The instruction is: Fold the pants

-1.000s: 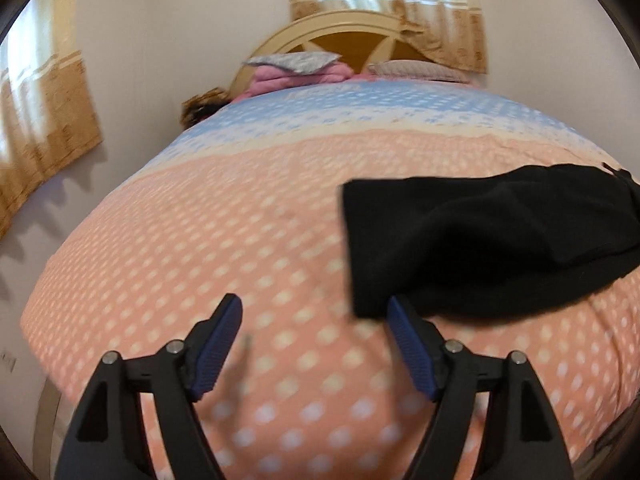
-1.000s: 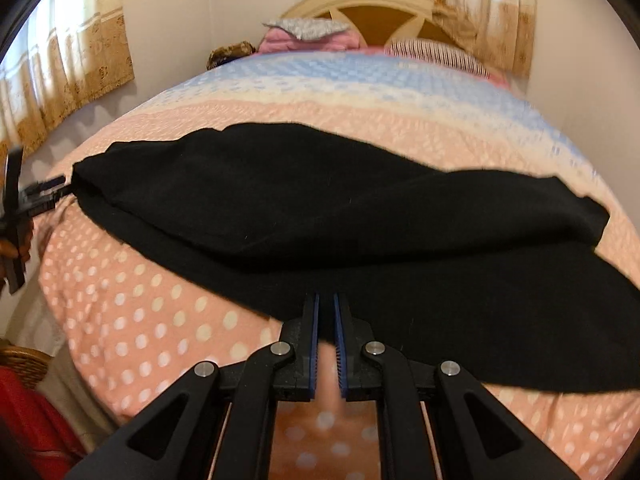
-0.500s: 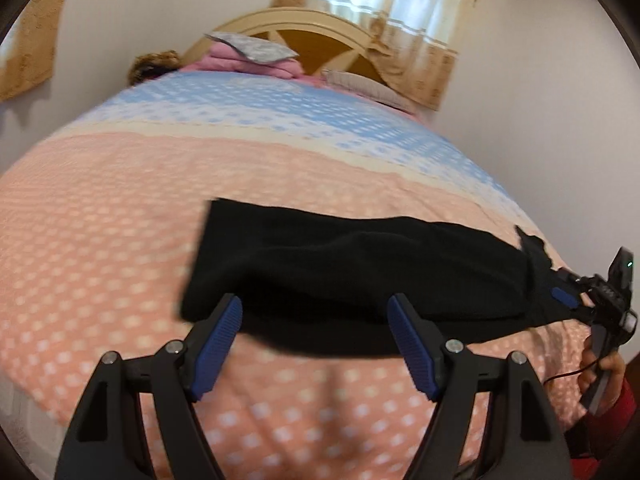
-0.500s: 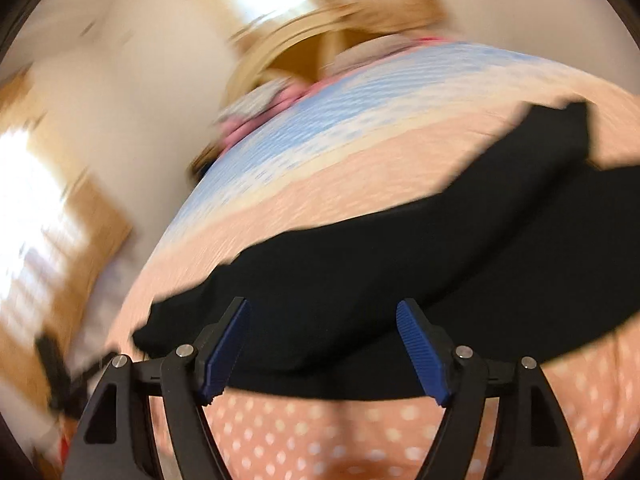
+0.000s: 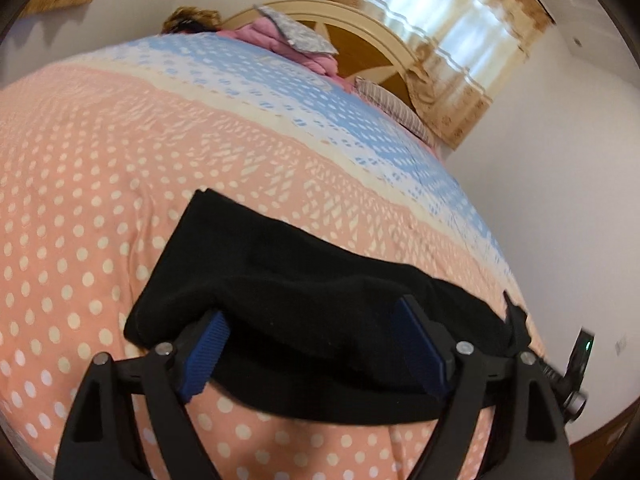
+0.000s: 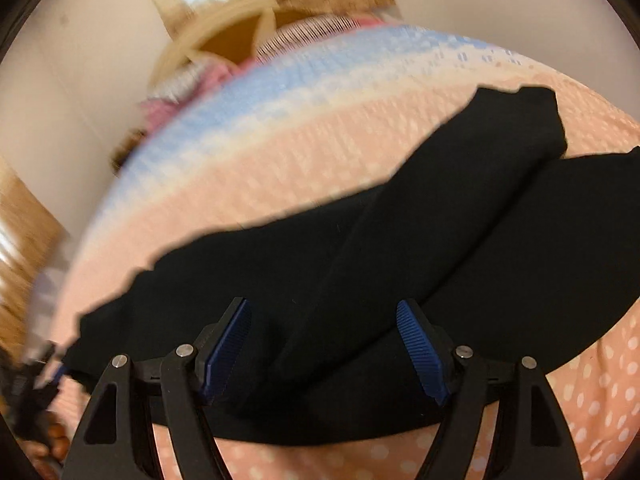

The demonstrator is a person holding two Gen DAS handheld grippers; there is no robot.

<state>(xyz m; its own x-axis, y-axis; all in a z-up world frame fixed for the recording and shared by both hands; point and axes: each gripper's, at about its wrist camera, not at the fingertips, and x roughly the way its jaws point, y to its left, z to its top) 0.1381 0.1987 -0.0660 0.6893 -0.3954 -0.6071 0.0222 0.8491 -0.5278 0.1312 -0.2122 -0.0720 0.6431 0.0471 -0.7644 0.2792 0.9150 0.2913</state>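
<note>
Black pants (image 5: pixel 320 296) spread lengthwise across near edge of pink dotted bedspread (image 5: pixel 80 200), one leg lapped over the other. Left gripper (image 5: pixel 316 356) at one end of garment: jaws wide and opening further, cloth between blue pads (image 5: pixel 206 354) but not pinched. Right gripper (image 6: pixel 324 348) over the middle, where the legs overlap: jaws spread, nothing clamped. Fabric judged soft, limp, light, likely knit; no stiffness, so unsupported parts sag and drag. Recommended hold: both layers at an end edge or corner, pinched fully. Risk: catching bedspread with the cloth.
</note>
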